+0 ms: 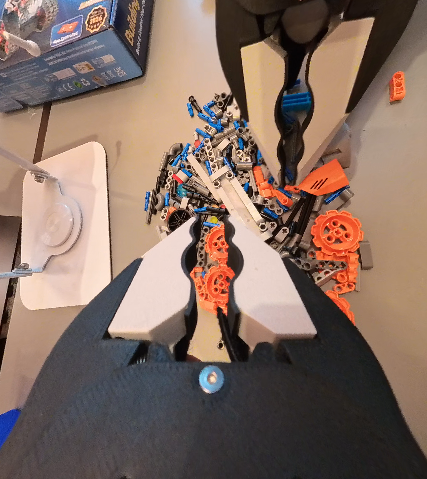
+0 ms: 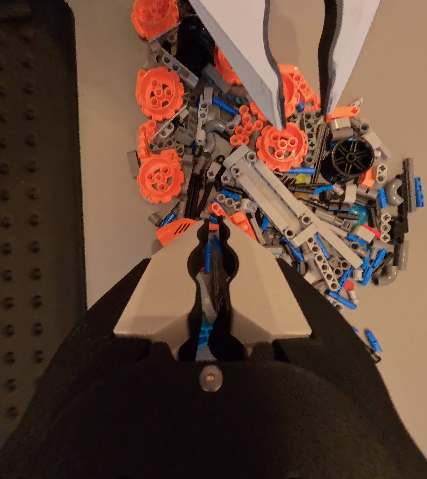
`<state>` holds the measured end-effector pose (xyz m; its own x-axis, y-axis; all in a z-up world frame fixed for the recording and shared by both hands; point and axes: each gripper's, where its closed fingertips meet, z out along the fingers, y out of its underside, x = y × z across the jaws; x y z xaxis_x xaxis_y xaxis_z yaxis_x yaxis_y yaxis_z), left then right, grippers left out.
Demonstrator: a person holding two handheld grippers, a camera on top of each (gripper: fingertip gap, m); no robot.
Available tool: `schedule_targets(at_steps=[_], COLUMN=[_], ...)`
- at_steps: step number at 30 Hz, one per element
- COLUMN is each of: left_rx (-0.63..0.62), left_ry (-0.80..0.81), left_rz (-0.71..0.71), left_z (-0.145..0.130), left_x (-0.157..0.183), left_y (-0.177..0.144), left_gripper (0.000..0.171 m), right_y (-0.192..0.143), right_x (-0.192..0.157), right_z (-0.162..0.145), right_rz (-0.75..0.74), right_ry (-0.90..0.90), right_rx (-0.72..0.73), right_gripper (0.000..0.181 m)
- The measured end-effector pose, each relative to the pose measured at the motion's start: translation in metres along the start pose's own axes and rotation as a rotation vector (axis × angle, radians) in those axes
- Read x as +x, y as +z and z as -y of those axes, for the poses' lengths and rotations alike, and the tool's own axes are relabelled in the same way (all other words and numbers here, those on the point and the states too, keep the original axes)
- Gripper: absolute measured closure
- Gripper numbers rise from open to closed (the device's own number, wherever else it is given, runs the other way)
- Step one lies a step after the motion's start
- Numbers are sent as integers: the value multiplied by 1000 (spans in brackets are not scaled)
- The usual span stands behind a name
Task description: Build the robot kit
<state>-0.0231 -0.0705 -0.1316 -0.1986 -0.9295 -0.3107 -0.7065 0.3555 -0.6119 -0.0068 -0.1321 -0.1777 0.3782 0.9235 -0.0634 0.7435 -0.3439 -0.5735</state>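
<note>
Nearest the lens, the left hand-held gripper, matte black printed plastic with pale grey wedge fingers, hovered parted and empty over orange toothed sprocket wheels at the pile's edge. Beneath lay the smooth beige worktop, carrying a glossy blue cardboard box and a white rounded plate. Its heaped pile of plastic building pieces mixed grey beams, blue pins and black axles. The right hand-held gripper was narrowly parted, tips touching the pile beside a ribbed orange panel; whether it gripped anything was unclear. A black spoked wheel lay nearby.
</note>
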Motion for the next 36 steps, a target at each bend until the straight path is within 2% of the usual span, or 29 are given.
schedule_targets(at_steps=[8,13,18,25,36], left_rx=[2,6,12,10,13], left_ry=[6,9,9,12,15], left_rz=[14,21,25,28,29], left_z=[1,2,3,3,4], left_x=[-1,-2,-3,-4,-3], left_y=[-4,-6,-9,-9,-11], left_gripper=[157,157,157,157,157], right_y=[10,20,23,20,24], right_x=[18,21,17,14,13], right_z=[20,12,11,7,10], right_rz=[-26,-19,18,57,66], right_ry=[-52,-92,-121,-131,-190], right_rx=[11,-53,-58,-92,-110], right_gripper=[177,174,171,176,174])
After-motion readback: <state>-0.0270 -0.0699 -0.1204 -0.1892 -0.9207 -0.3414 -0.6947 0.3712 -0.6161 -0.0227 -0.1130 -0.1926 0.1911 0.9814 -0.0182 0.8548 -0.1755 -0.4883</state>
